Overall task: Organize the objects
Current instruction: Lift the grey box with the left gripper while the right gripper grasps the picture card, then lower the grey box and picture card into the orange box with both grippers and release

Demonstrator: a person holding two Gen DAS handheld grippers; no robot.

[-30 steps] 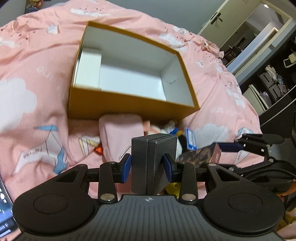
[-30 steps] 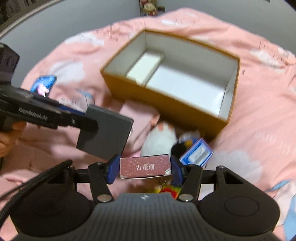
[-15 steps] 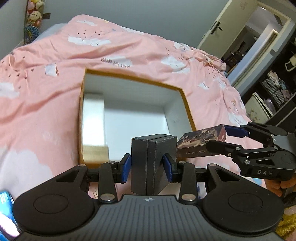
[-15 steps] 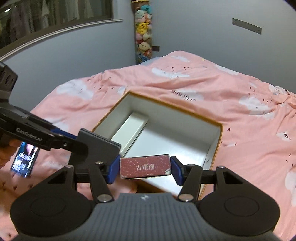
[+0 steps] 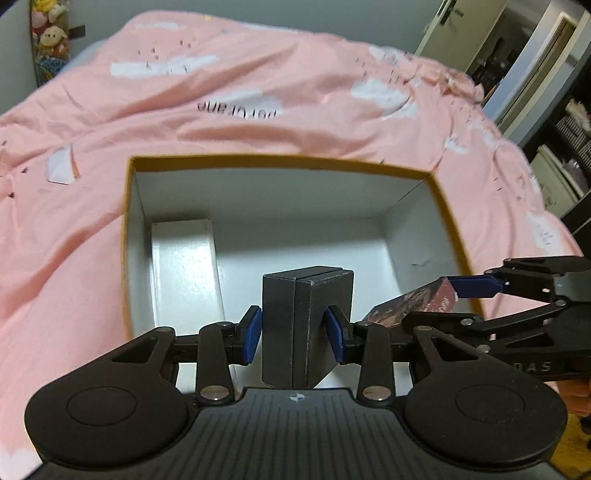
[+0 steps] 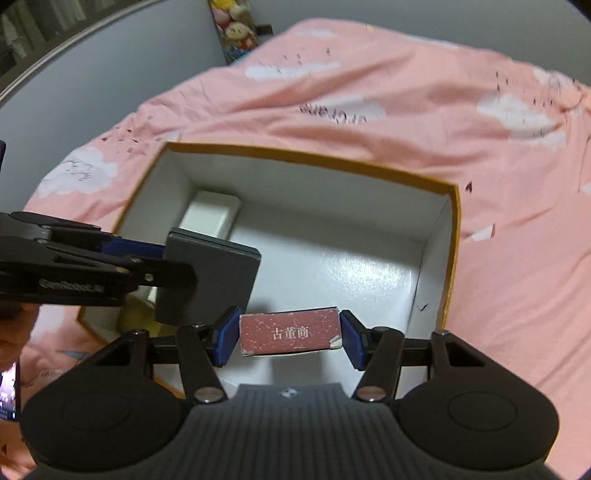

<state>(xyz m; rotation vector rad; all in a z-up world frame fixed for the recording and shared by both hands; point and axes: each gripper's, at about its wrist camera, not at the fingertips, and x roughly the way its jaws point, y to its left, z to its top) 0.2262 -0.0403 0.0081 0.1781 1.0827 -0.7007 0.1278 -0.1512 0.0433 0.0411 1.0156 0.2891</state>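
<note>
An open cardboard box (image 5: pixel 454 236) with orange outer walls and a white interior is seen resting on a bed covered by a pink quilt (image 5: pixel 258 85) printed with white clouds. Inside the box, a white rectangular package (image 5: pixel 183 266) is laid along the left wall; the rest of the white floor is seen bare. The left hand-held gripper (image 5: pixel 293 334) is closed on a dark grey box (image 5: pixel 306 325), which is clamped upright between the blue pads and is held above the near part of the open box. The right hand-held gripper (image 6: pixel 288 334) is closed on a dark red card box (image 6: pixel 290 332) bearing white printed characters — its short ends are pressed by the blue pads, and it is held level over the near edge of the box interior. In the left wrist view, the right hand-held gripper (image 5: pixel 424 301) is shown entering from the right, with the card box (image 5: pixel 413 302) carried beside the grey box, apart from it. In the right wrist view, the left hand-held gripper (image 6: pixel 181 258) is shown entering from the left, the grey box (image 6: pixel 214 280) being held over the left part of the interior, near the white package (image 6: pixel 210 218). A column of plush toys (image 6: pixel 238 29) is visible against the grey wall behind the bed — detail there is blurred.
</note>
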